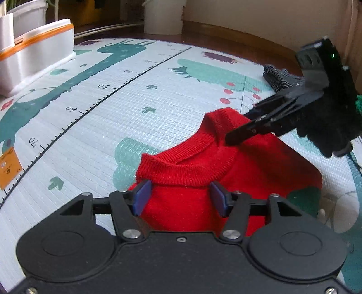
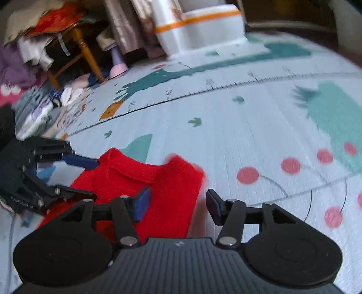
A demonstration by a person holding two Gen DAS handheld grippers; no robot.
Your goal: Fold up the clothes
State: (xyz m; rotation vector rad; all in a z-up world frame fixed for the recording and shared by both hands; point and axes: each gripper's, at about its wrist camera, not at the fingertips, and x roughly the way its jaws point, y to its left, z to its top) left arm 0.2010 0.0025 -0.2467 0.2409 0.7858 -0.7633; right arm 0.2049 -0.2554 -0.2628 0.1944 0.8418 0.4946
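A red knit sweater [image 1: 226,181] lies folded on the patterned play mat [image 1: 135,113], with its ribbed collar towards the far side. My left gripper [image 1: 181,196] is open, with its blue pads on either side of the collar edge. My right gripper [image 2: 178,204] is open over the sweater's right edge [image 2: 176,181]. In the left wrist view the right gripper [image 1: 239,135] reaches in from the right, its tips by the collar. In the right wrist view the left gripper [image 2: 79,178] comes in from the left at the sweater.
A white box with an orange band [image 1: 34,52] stands at the mat's far left edge. A white bucket [image 1: 163,15] stands beyond the mat. A dark folded garment [image 1: 280,77] lies at the far right. A wooden chair with piled clothes [image 2: 56,34] stands off the mat.
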